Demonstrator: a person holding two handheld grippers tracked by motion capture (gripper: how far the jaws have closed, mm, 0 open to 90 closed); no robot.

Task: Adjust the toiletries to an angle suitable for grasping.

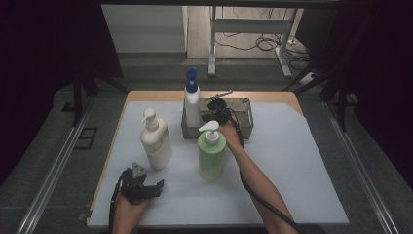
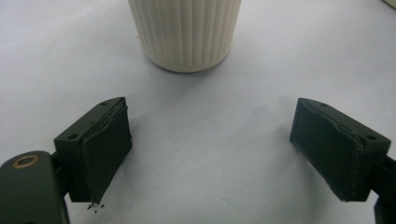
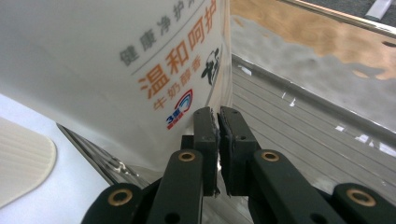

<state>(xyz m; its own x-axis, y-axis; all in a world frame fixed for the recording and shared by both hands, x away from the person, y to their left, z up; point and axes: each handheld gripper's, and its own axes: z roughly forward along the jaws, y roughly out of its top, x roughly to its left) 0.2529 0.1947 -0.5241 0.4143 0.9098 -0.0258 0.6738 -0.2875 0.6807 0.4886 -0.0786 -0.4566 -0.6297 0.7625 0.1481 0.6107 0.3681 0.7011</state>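
White bottle (image 1: 193, 105) with blue flip cap, orange and grey print on its label: upright in the left end of the metal basket (image 1: 247, 119), which sits at the mat's far edge, centre. Bottle's side wall (image 3: 107, 70) fills the near-left of the basket's slatted floor; base is hidden behind the basket wall.

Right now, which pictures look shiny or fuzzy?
Right gripper view: the tray floor glares like a mirror, and the white bottle up close is soft. Left gripper view: the cream bottle is slightly blurred. High view: dim, dark edges.
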